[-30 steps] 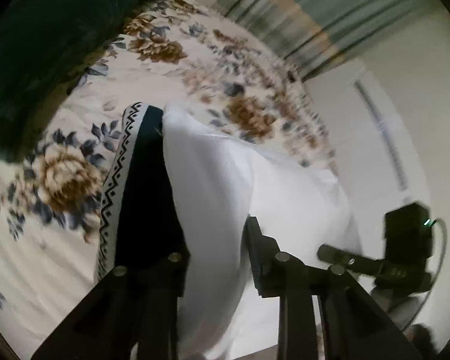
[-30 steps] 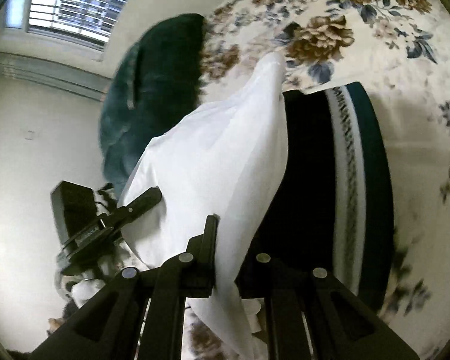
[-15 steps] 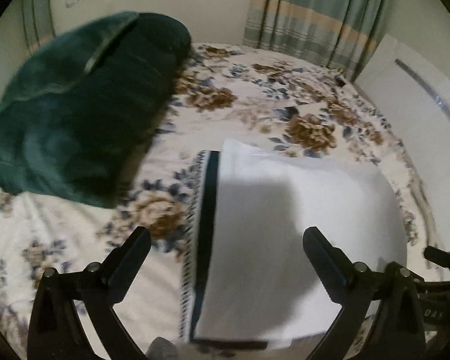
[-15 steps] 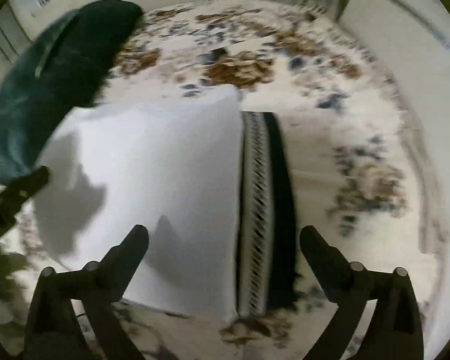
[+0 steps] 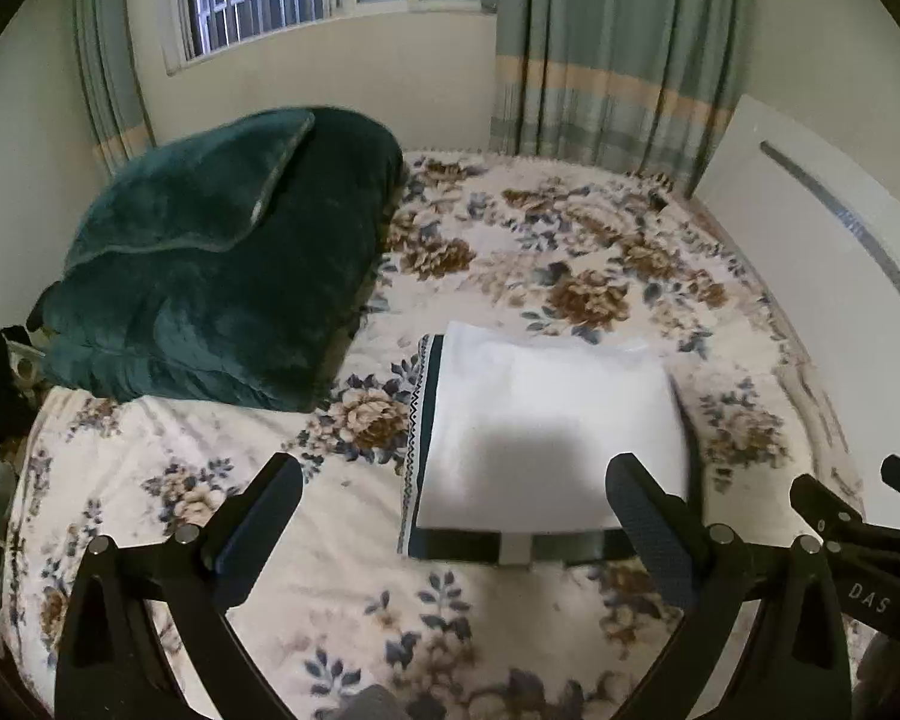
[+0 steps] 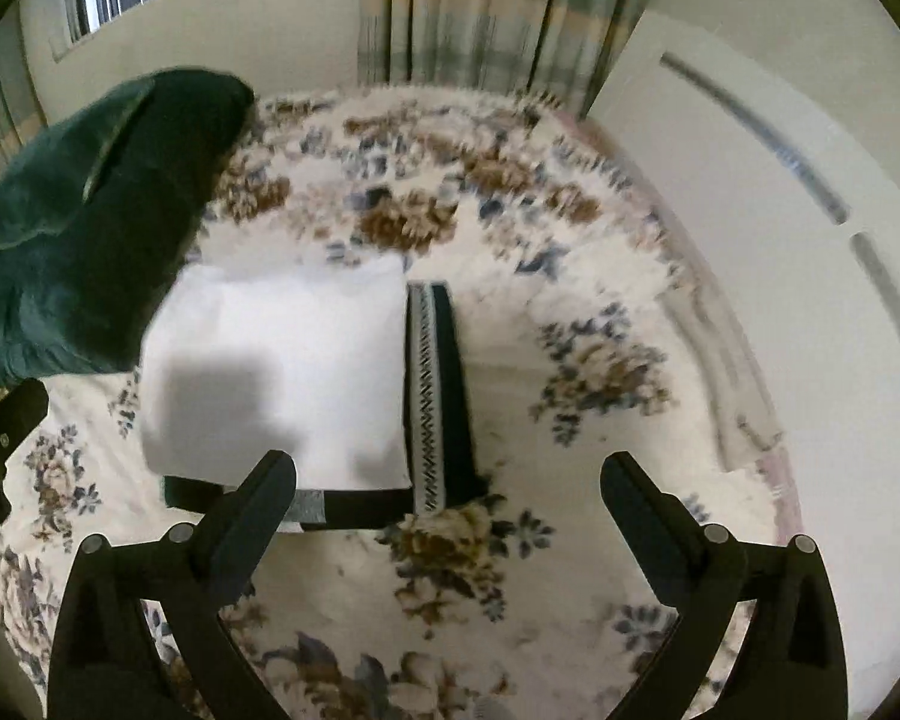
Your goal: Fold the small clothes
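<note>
Hovering with jaws spread wide and empty, having just opened, the left gripper (image 5: pixel 453 510) and right gripper (image 6: pixel 450 504) hang above the folded white garment (image 5: pixel 546 426), whose dark patterned band (image 6: pixel 435 390) shows along one edge. It lies flat on the floral bedspread (image 5: pixel 570 276), beside a dark green blanket (image 5: pixel 210 276).

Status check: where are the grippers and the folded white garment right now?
Left gripper and right gripper open, empty. Folded white garment flat on floral bedspread. Green blanket alongside, not blocking.
</note>
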Motion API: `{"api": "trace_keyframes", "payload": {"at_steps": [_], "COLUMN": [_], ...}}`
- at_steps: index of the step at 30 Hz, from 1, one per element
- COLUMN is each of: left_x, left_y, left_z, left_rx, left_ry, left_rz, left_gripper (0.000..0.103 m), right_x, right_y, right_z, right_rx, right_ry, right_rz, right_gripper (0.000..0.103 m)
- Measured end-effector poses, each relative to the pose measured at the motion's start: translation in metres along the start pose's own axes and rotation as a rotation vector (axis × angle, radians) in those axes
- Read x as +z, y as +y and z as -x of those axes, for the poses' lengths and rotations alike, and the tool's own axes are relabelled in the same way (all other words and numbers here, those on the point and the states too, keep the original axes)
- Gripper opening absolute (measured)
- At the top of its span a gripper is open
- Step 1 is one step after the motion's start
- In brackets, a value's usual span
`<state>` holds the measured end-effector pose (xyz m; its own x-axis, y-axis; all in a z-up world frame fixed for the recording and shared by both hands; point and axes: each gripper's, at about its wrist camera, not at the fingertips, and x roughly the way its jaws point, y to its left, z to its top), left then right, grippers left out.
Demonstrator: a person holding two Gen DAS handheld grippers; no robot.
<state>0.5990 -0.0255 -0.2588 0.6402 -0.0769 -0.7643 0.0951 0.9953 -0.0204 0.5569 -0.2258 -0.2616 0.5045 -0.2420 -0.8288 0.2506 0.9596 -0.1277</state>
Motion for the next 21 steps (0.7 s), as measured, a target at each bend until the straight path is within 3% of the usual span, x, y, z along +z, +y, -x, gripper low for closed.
{"api": "trace_keyframes", "payload": {"at_steps": [14,21], "left_x": [-0.021,-0.039], "left_y": [-0.020,-0.021], "left_z": [0.216,0.290], "left_rx": [-0.021,-0.018], "left_ry": [-0.126,-0.172], "left_rz": [0.016,0.027], "left_gripper": [0.103,0.103], "right_x": [-0.047,-0.077], "right_y": [-0.050,-0.068], "right_z": [0.264,0.357], "right_rx": [-0.006,0.016], "right_ry": [-0.236,-0.324], "right_rz": [0.011,0.021], "right_gripper": [0.103,0.103]}}
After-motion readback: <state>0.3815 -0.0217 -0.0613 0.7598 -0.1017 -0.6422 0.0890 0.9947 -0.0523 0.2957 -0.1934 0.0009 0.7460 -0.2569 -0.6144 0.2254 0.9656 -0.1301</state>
